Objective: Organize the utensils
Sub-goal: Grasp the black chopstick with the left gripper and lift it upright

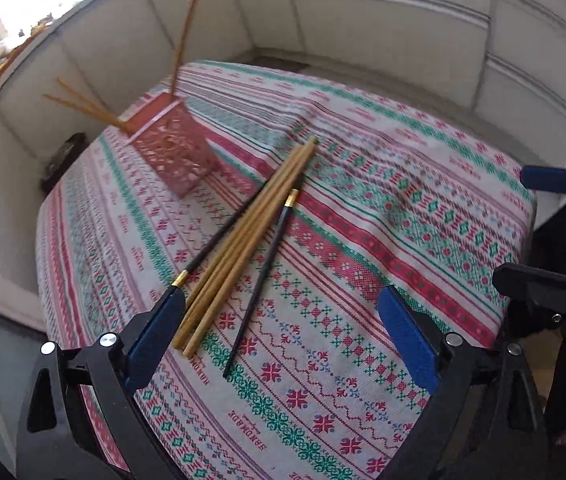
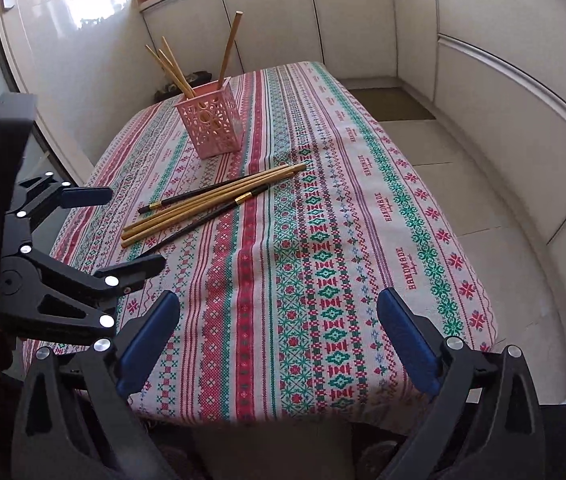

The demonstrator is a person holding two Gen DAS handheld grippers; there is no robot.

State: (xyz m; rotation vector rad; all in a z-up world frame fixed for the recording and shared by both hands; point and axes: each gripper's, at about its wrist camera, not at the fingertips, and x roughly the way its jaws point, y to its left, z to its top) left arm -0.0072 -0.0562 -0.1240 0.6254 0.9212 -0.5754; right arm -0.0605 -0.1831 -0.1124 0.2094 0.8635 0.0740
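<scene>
pink perforated plastic square holder [image 2: 211, 124] is standing upright toward the far side of the counter [image 2: 363, 280], which is wearing a white cloth cross-stitched in red and green bands. several light bamboo chopsticks [image 2: 175, 68] are leaning out of its top at different angles. nearer, a loose bundle of long bamboo chopsticks [image 2: 211, 204] is lying flat on the cloth, with two thin black chopsticks with gold bands [image 2: 211, 192] lying mixed in and crossing it. the left gripper [image 1: 283, 332] is hanging low over the near ends of this bundle, its blue-padded fingers [image 1: 155, 340] standing wide apart and gripping nothing, one pad just beside the bamboo ends. the right gripper [image 2: 279, 344] is hovering over the near edge of the counter, well apart from the bundle, its fingers [image 2: 407, 344] likewise spread wide and empty.
</scene>
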